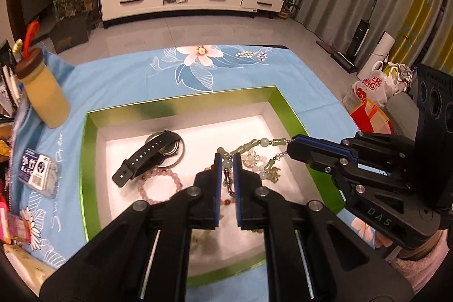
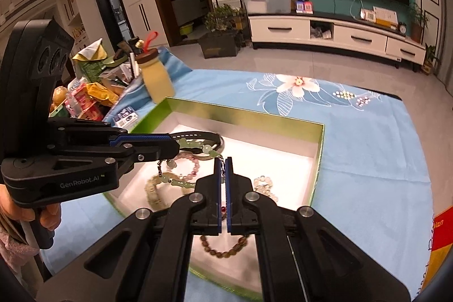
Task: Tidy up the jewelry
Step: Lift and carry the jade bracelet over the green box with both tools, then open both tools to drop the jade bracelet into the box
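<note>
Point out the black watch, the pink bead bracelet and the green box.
black watch (image 1: 147,157): left wrist view, on its strap.
pink bead bracelet (image 1: 167,173): left wrist view, on its upper beads.
green box (image 1: 90,160): left wrist view, on its left rim.

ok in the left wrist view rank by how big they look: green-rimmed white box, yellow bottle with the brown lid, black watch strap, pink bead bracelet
1. Green-rimmed white box, by far the largest.
2. Yellow bottle with the brown lid.
3. Black watch strap.
4. Pink bead bracelet, partly hidden by the left gripper.
Bottle against strap is unsure: fisheye stretches the edge.

A pale green jade bead necklace (image 1: 256,145) hangs stretched over a green-rimmed white box (image 1: 181,106) holding a black-strapped watch (image 1: 150,156) and pink bead bracelet (image 1: 158,186).
</note>
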A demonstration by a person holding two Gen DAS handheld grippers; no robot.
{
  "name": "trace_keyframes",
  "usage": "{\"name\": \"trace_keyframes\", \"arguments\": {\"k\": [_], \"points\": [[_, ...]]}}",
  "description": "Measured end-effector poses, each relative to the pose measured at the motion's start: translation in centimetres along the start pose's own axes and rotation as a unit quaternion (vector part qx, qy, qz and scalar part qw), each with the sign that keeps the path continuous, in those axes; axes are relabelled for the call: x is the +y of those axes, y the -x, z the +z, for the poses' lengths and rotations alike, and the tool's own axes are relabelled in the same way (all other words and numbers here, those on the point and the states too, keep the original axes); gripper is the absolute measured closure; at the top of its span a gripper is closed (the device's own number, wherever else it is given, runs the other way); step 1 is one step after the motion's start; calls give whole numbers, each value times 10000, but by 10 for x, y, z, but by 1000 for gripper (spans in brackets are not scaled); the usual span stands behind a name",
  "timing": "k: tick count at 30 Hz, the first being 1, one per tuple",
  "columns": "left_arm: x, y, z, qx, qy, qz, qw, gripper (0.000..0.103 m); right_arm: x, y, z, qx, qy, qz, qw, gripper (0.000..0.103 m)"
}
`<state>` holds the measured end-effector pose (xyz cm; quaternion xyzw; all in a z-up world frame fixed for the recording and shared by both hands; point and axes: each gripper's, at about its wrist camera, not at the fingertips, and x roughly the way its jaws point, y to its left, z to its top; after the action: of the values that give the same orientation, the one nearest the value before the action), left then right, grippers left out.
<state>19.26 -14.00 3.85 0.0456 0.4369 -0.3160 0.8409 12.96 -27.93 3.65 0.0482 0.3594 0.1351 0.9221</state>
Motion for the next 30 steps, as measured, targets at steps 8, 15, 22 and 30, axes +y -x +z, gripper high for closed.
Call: {"name": "trace_keyframes", "arguments": {"k": [8, 15, 22, 30], "points": [[7, -33, 16, 263, 21, 155, 9995, 96, -14, -26, 11, 361, -107, -106, 9992, 101], [10, -63, 24, 525, 49, 345, 9980, 95, -27, -54, 19, 770, -417, -210, 9959, 101], [16, -78, 27, 659, 111, 436, 9968, 95, -29, -68, 20, 958, -453, -261, 9940, 101], [21, -87, 26, 781, 104, 550, 9954, 95, -39, -78, 17, 1116, -585, -348, 9914, 101]]}}
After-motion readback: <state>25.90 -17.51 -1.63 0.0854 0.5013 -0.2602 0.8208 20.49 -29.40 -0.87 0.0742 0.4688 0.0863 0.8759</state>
